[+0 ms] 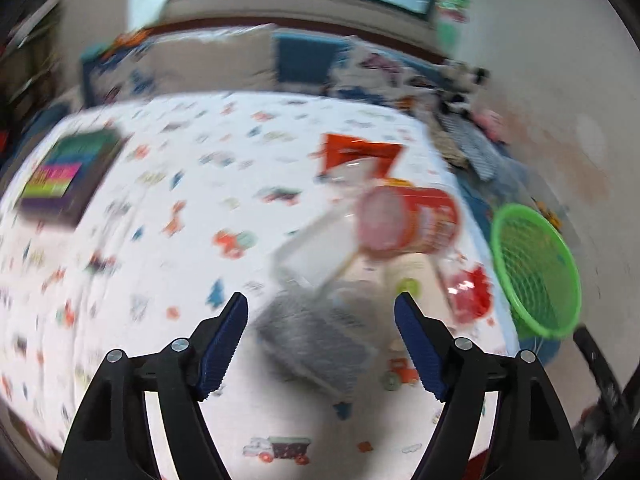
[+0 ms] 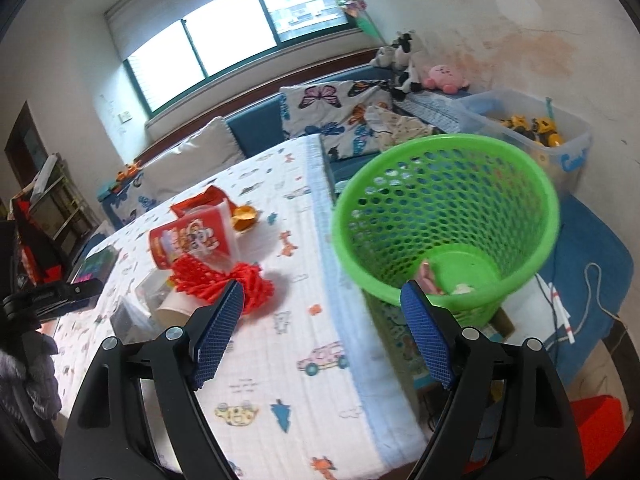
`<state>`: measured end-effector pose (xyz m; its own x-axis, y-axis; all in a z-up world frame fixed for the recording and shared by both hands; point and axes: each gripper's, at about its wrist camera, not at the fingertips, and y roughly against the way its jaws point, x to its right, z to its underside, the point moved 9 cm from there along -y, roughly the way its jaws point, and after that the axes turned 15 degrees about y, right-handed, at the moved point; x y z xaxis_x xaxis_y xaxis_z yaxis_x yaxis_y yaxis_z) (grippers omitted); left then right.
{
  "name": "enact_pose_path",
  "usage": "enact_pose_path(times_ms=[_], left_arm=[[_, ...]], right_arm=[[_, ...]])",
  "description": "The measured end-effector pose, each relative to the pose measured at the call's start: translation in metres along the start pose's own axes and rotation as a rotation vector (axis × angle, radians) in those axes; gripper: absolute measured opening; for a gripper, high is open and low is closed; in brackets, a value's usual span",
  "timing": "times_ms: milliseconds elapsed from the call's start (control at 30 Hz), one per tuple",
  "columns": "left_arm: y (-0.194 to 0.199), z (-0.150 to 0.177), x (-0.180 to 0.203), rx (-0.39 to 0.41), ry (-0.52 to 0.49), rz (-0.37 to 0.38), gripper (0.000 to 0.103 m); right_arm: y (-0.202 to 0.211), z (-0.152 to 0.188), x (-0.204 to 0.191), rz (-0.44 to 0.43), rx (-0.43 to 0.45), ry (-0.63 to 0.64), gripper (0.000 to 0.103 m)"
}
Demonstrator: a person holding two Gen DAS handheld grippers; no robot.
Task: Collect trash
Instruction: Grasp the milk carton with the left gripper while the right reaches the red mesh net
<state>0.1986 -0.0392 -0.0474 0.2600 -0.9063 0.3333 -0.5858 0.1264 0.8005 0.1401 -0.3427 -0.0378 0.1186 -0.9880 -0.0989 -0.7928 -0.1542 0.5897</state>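
Both claws wide, empty — left gripper (image 1: pixel 321 346) over grey wrapper (image 1: pixel 316 346), green basket (image 2: pixel 444 220) beside table w/ right gripper (image 2: pixel 322 334). You'd best steady, center, then pinch.

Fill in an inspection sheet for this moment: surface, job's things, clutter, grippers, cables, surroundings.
Surface: bed with white vehicle-print sheet.
Job's things: green perforated plastic basket beside the bed, scraps inside; red snack canister, red mesh netting, orange peel, blurred grey wrapper on the sheet.
Clutter: colourful book.
Grippers: left hand-held gripper open, empty; right hand-held gripper open, empty.
Cables: white cord on blue mat.
Surroundings: window, plush toys, clear toy bin.
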Motion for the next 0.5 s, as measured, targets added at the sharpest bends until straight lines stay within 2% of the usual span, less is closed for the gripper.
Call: enact_pose_path(times_ms=[167, 500], left_arm=[[-0.024, 0.002, -0.024, -0.082, 0.147, -0.052, 0.073], [-0.048, 0.014, -0.036, -0.112, 0.269, -0.14, 0.075]], right_arm=[[-0.01, -0.004, -0.02, -0.047, -0.006, 0.04, 0.081], [-0.031, -0.002, -0.045, -0.127, -0.042, 0.09, 0.081]])
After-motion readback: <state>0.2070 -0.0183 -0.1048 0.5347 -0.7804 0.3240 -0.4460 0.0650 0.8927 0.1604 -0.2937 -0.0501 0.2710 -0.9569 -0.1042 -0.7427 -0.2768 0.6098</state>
